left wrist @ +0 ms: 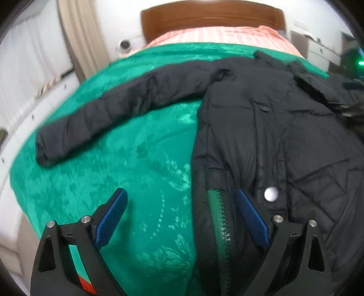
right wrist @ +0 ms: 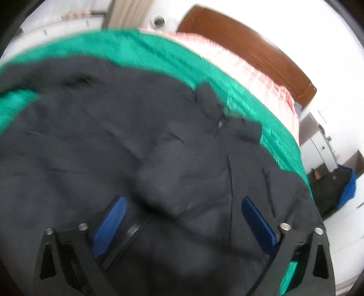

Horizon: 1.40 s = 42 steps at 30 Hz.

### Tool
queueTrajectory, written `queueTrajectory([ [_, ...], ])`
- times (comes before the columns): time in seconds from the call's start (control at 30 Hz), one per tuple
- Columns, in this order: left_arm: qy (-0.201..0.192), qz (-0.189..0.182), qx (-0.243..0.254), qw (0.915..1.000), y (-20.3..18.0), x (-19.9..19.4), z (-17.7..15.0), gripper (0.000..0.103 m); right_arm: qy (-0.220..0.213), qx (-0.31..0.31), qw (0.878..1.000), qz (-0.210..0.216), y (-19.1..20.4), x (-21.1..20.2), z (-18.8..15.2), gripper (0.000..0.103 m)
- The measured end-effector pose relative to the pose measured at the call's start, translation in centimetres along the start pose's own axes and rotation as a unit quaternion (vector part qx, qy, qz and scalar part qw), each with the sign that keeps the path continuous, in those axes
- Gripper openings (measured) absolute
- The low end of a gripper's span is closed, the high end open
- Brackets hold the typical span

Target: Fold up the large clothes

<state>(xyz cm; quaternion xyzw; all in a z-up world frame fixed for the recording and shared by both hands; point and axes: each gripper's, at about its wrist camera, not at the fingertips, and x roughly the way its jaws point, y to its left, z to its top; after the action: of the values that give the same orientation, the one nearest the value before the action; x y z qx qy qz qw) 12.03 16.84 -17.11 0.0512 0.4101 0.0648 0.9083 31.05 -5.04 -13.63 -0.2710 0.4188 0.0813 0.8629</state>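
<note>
A large black puffer jacket (left wrist: 261, 127) lies spread on a green blanket (left wrist: 127, 159) on a bed. One sleeve (left wrist: 109, 113) stretches out to the left. A green zipper edge (left wrist: 220, 223) and a white snap (left wrist: 270, 194) show near the hem. My left gripper (left wrist: 180, 200) is open, hovering over the jacket's left hem edge, with the zipper between its blue fingers. In the right wrist view the jacket (right wrist: 136, 141) fills the frame, blurred. My right gripper (right wrist: 182, 207) is open just above the jacket body, holding nothing.
A brown wooden headboard (left wrist: 211, 18) and pink striped bedding (left wrist: 218, 34) lie at the far end. A curtain (left wrist: 79, 34) hangs at the left. White furniture (right wrist: 323, 145) and a dark and blue bundle (right wrist: 336, 184) stand to the bed's right.
</note>
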Motion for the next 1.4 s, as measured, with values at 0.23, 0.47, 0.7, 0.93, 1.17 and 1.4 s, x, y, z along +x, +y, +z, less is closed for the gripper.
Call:
queueTrajectory([
  [0.23,0.021,-0.030,-0.048,0.9982,1.7,1.3,0.2,0.101,-0.092,0.235,0.968,0.006,-12.6,-7.8,-3.5,0.023],
  [0.47,0.007,-0.016,-0.058,0.9982,1.6,-1.0,-0.1,0.100,-0.115,0.409,0.893,-0.148,-32.3,-19.6,-18.3,0.022],
  [0.7,0.013,-0.002,-0.056,0.9983,1.4,-1.1,0.0,0.101,0.074,0.509,0.828,-0.223,-36.7,-13.5,-37.6,0.012],
  [0.93,-0.008,0.010,-0.060,0.9981,2.0,-4.7,0.8,0.100,0.077,0.528,0.822,-0.199,-29.1,-14.4,-41.4,0.073],
  [1.17,-0.037,-0.030,-0.048,0.9977,-0.7,-7.0,3.3,0.100,-0.103,0.471,0.876,-0.020,-15.7,-21.2,-32.0,0.088],
  [1.4,-0.041,-0.033,-0.016,0.9985,-3.9,-3.7,3.5,0.100,-0.184,0.273,0.944,0.032,-7.4,-20.0,-23.7,0.089],
])
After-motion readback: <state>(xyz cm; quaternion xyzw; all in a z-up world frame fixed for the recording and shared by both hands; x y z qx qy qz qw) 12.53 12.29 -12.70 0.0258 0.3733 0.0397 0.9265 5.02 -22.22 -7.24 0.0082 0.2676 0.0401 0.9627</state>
